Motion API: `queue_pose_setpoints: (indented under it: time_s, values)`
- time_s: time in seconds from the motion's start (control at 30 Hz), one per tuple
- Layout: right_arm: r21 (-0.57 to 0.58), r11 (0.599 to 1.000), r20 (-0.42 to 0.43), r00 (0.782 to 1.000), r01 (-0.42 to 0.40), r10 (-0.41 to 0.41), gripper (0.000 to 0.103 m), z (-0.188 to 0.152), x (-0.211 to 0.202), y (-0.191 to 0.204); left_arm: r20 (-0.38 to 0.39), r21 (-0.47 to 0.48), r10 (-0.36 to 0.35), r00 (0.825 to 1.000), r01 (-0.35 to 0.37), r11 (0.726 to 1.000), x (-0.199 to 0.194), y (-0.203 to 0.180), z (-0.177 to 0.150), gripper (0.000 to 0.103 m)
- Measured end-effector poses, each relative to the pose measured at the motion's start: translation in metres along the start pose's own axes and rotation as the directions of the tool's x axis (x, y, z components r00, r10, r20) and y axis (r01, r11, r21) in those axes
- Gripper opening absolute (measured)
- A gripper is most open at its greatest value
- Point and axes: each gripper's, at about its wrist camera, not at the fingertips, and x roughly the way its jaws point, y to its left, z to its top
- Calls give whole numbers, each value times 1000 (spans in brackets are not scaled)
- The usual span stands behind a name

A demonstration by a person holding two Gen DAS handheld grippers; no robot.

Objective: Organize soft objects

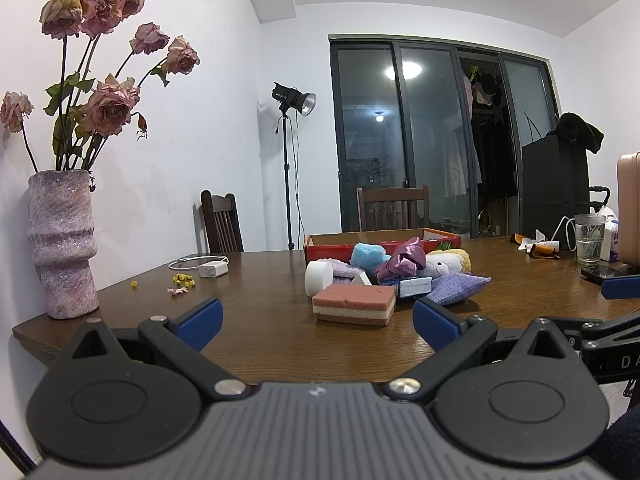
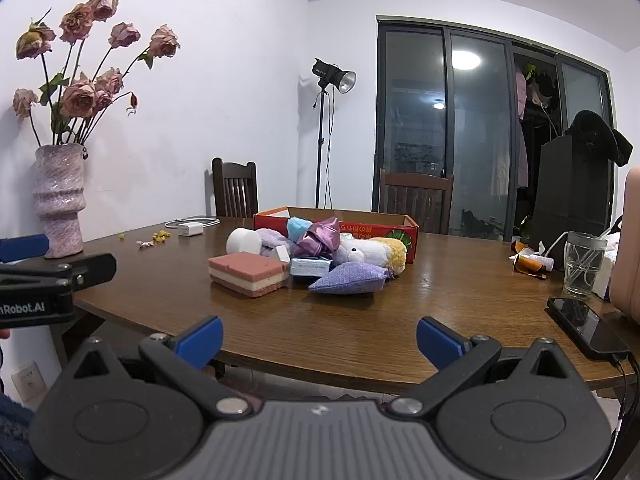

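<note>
— Sitting mid-table, the pile of soft objects (image 2: 304, 258)?
— Yes, just near of the red box (image 2: 336, 226). My left gripper (image 1: 316, 320) and right gripper (image 2: 318, 340) both gape, holding nothing.
— Around it?
— Brown wooden table (image 2: 440, 300); vase (image 2: 60, 200) far left, glass doors (image 2: 480, 120) beyond.

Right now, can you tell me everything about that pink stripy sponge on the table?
The sponge is a flat rectangular block with three layers: pink on top, cream in the middle, pink below. It looks soft and foamy, with small notches along its top edge. It lies flat on the wooden table, at the front of the pile of soft things, nearest the cameras. A white cylinder sits just behind it. Neither claw touches it.
</note>
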Motion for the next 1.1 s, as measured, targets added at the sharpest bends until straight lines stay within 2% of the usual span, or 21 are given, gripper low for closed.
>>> queue_pose_setpoints:
  time_s: [0.37,0.63,0.73,0.87,0.97,1.0,1.1]
  values:
    - [3,1000,-3,1000,-9,9,103,1,1,0,-6,-22,-6,1000,6,1000,5,3,0,103]
    - [12,999,-21,999,-40,40,103,4,24,-4,17,9,24,1000,-24,1000,37,4,2,103]
    - [-14,999,-32,999,-45,44,103,8,45,-5,-14,3,15,1000,-15,1000,59,5,6,103]
    - [-1,999,-60,998,-37,37,103,20,82,-11,-86,-34,-33,996,30,999,96,11,13,103]
    - [84,991,-95,989,-104,112,101,28,111,-20,-130,-96,-81,988,69,993,128,24,21,103]
    - [108,987,-104,986,-123,134,99,30,122,-23,-151,-111,-87,985,70,991,139,28,23,102]
    - [136,981,-105,983,-135,150,78,37,153,-18,-195,-119,-119,974,97,988,174,38,33,94]
